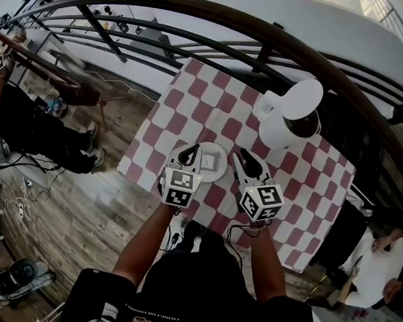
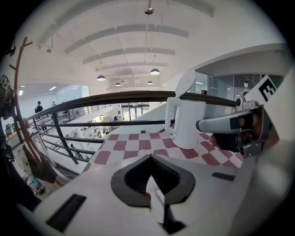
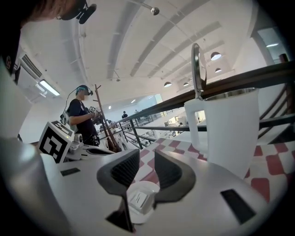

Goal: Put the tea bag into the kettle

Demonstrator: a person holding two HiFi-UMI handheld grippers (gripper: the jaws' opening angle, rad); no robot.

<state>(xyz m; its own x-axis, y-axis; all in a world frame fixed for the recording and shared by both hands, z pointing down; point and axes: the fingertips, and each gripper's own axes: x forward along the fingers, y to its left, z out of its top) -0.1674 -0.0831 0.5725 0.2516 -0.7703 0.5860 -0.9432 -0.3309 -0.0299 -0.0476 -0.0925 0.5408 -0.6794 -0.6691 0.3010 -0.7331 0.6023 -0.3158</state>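
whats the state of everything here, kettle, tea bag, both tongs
kettle: upright, lid flipped open
tea bag: lying on the saucer, not gripped
left tongs: shut, tips together
right tongs: open, nothing gripped

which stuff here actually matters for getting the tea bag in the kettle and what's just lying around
For the job:
tea bag
small white plate it lies on
white kettle, lid open

Just around:
checked tablecloth
black railing
wooden coat stand
bystander
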